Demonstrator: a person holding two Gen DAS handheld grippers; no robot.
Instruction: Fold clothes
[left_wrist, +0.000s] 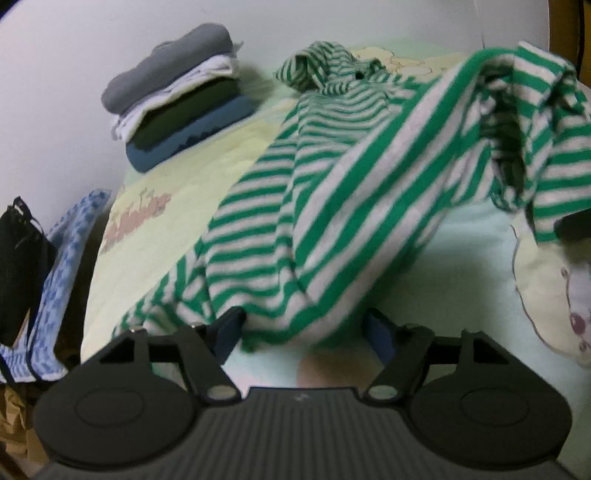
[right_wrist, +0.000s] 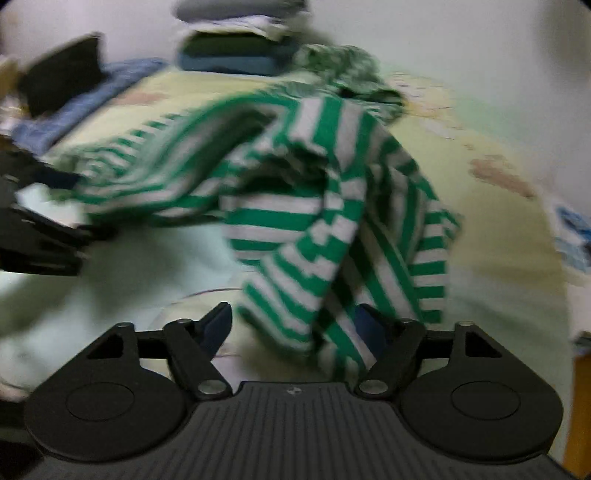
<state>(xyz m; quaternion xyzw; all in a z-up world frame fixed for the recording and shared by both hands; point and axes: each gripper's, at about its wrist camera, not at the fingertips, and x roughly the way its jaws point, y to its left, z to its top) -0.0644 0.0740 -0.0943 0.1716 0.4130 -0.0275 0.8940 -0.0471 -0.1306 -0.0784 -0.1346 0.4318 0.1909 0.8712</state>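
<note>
The left gripper (left_wrist: 303, 328) is standing with its fingers (left_wrist: 229, 326) spread wide, and the hem of the green-and-white striped top (left_wrist: 325, 192) is draping down between them, lying against the inner face of the left finger without being pinched. From there the top is stretching away ahead of the fingers across the bed (left_wrist: 177, 206), its hood bunched at the far end and one sleeve rising up and off to the right. Ahead and to the left of these fingers a stack of folded clothes (left_wrist: 177, 99) is sitting against the wall, well apart from the top. The right gripper (right_wrist: 295, 328) is also standing wide open; a hanging fold of the striped top is falling between its fingers (right_wrist: 218, 325) and partly covering the right one, but neither pad is pressing on it. This view is blurring heavily. Far off to the left of the right fingers, the other gripper is showing as a dark shape at the edge of the top.
</note>
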